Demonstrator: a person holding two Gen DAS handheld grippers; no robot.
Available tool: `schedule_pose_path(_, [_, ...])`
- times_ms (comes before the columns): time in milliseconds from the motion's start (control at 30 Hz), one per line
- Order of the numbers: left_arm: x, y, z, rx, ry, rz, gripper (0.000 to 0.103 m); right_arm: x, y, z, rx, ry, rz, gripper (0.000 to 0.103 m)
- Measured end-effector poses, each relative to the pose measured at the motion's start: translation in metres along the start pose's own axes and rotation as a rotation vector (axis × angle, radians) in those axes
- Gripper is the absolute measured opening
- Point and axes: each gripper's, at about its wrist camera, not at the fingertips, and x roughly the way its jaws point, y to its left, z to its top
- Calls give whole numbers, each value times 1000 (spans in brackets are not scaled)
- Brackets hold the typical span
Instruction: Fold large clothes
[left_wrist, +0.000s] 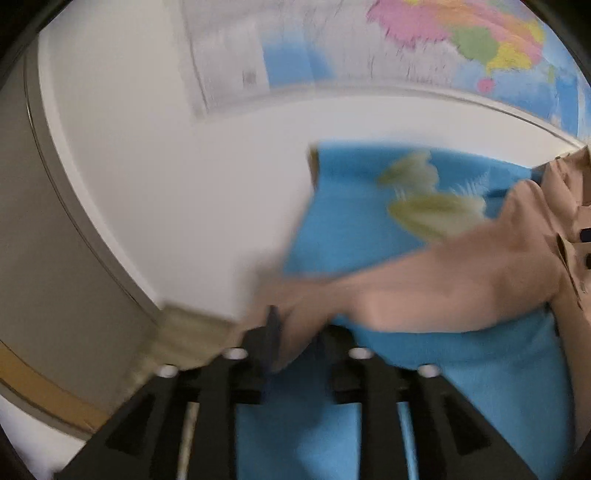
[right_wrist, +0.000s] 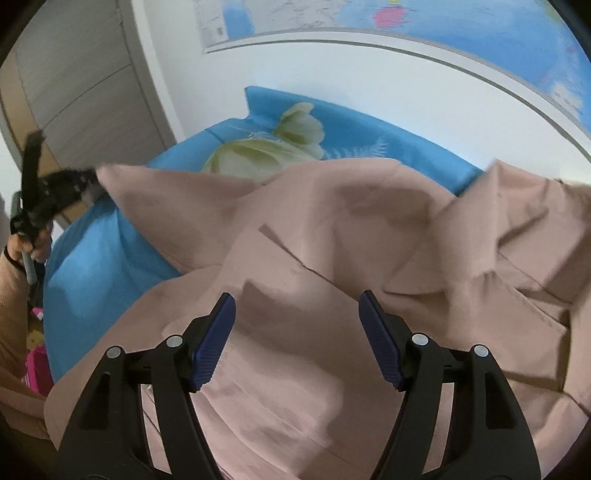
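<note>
1. We hold the left tool (left_wrist: 293, 334) low over the blue bedsheet (left_wrist: 480, 387), and its jaws stand partly closed with the end of a tan sleeve (left_wrist: 424, 291) pinched between them; the picture is blurred there, but the cloth runs straight out of the gap.
2. From the right wrist we see that same left tool (right_wrist: 94, 181) out at the left edge of the bed, clamped on the tip of the sleeve (right_wrist: 155, 206), with a hand (right_wrist: 22, 247) gripping its handle.
3. Our right tool (right_wrist: 297, 321) hangs with its jaws wide apart and nothing between the blue pads (right_wrist: 216, 343); whether they touch the cloth below, we cannot tell.
4. The tan garment (right_wrist: 332, 258), the large piece we are folding, lies rumpled across the bedsheet (right_wrist: 96, 266), filling most of the right wrist view, its collar and front flaps bunched toward the right.
5. The held sleeve stretches from the body of the garment out to the left, drawn fairly taut.
6. Edges: bare sheet with a pale flower print (right_wrist: 273, 147) shows beyond the garment, up to the far edge of the bed against the white wall (left_wrist: 166, 166).
7. A map (left_wrist: 461, 40) hangs on that wall above the bed.
8. Open room lies on the bare blue sheet to the left and at the far side; a wooden cabinet (right_wrist: 81, 85) stands past the left corner.
</note>
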Motion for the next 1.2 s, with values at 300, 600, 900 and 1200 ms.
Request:
schedule_pose_path(300, [-23,12,-25,-211,-51,-411,79,34,-5,3,-11,77,-29,41])
schedule_pose_path(600, [-9,-11,-11,-197,-16,-398,79,7,-22,19,77,-23,-88,29])
schedule_pose_path(900, [-24,-11,2,113,-76,-143,79,-3,6,17,47,-43,-89,71])
schedule_pose_path(1200, [14,-16,-10,412,79,-142,58,5,33,6,34,5,3,72])
